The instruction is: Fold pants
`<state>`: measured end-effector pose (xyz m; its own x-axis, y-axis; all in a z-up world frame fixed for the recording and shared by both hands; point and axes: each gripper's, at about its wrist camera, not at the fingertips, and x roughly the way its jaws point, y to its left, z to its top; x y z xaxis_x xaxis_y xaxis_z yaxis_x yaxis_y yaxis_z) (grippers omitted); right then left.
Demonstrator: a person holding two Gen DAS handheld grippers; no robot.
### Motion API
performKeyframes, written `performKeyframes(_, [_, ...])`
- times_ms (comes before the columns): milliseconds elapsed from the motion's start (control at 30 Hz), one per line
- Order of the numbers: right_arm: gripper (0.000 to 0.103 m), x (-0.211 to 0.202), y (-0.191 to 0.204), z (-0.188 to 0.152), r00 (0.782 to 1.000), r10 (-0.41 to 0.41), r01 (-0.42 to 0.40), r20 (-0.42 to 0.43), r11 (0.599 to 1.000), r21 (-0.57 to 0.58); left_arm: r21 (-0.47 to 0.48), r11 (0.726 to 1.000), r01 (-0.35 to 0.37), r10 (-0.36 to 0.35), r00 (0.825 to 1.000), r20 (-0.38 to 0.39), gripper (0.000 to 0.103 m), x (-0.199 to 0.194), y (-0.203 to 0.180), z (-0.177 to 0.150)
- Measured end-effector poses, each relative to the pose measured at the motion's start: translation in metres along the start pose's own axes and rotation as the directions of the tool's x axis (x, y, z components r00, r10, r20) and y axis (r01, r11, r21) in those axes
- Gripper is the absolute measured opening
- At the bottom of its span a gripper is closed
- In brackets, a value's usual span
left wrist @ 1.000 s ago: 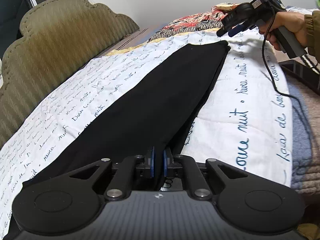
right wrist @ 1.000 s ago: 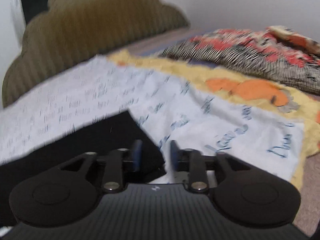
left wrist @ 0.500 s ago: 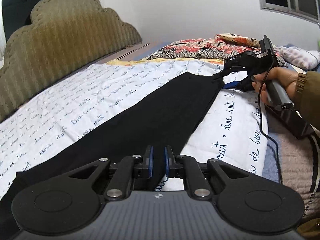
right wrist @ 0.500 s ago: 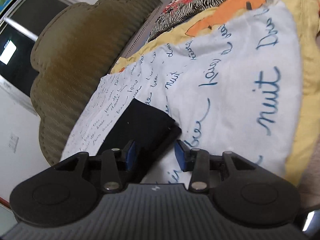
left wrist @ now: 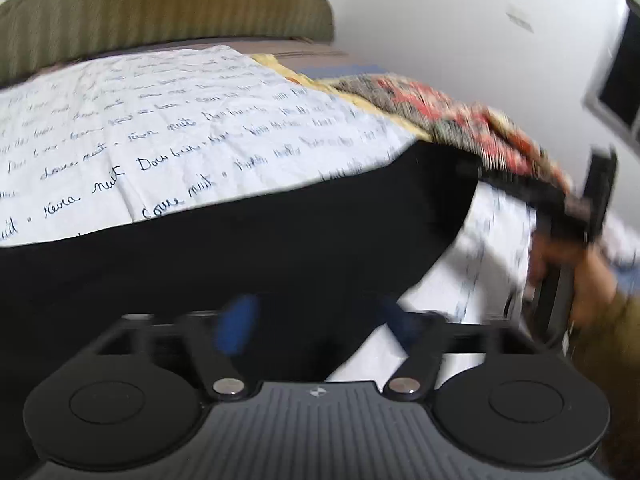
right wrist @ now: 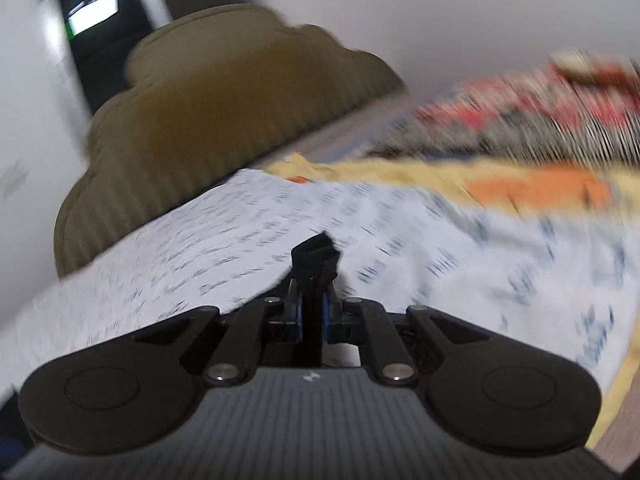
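Long black pants (left wrist: 280, 248) lie stretched across the white script-printed sheet (left wrist: 160, 132). My left gripper (left wrist: 316, 324) hovers over their near end, its jaws opening wide. The blue pads (left wrist: 236, 328) stand well apart with black cloth under them but not pinched. At the far end, a hand (left wrist: 588, 280) holds my right gripper against the pants' corner. In the right wrist view, my right gripper (right wrist: 314, 312) is closing tight on a bunched tuft of the black pants (right wrist: 316, 260), which pokes up past its pads. Both views are blurred by motion.
An olive scalloped headboard (left wrist: 160, 0) runs along the bed's far side. A red and zebra-patterned blanket (left wrist: 460, 120) lies past the pants' end, with a yellow and orange blanket (right wrist: 540, 192) beside it. A dark window (left wrist: 624, 80) is on the right wall.
The left jaws went from shut on the pants to wide apart, and that view rolled and rose. The right jaws, half open around the pants' corner, clamped onto it.
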<state>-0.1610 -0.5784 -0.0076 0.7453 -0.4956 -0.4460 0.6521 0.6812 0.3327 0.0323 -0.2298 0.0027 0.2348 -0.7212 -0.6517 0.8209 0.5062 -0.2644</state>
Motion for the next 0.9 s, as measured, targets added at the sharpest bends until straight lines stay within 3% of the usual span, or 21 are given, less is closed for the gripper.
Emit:
performKeyframes(100, [0.010, 0.003, 0.020, 0.002, 1.000, 0.003, -0.003, -0.004, 0.996, -0.090, -0.052, 0.999, -0.009, 0.010, 1.000, 0.020, 0.083, 0.003, 0.002, 0.006])
performKeyframes(333, [0.010, 0.002, 0.034, -0.007, 0.999, 0.044, -0.046, -0.021, 0.991, -0.127, -0.136, 0.991, 0.008, -0.011, 1.000, -0.019, 0.083, 0.012, 0.014, 0.006])
performKeyframes(500, [0.010, -0.012, 0.083, -0.029, 0.994, 0.104, -0.111, -0.039, 0.938, -0.329, -0.205, 0.977, 0.057, -0.066, 0.997, -0.037, 0.083, 0.016, 0.025, 0.006])
performKeyframes(733, [0.010, -0.012, 0.133, -0.075, 0.975, 0.169, -0.214, -0.141, 0.877, -0.429, -0.186, 0.980, -0.074, 0.076, 0.997, 0.002, 0.083, 0.006, 0.033, -0.009])
performKeyframes(833, [0.011, -0.007, 0.135, -0.090, 0.971, 0.170, -0.227, -0.169, 0.884, -0.408, -0.179, 0.979, -0.094, 0.095, 0.995, -0.002, 0.083, 0.003, 0.036, -0.011])
performKeyframes(900, [0.011, -0.009, 0.135, -0.094, 0.972, 0.165, -0.221, -0.169, 0.886, -0.407, -0.196, 0.978, -0.072, 0.071, 0.997, -0.009, 0.083, 0.005, 0.039, -0.010])
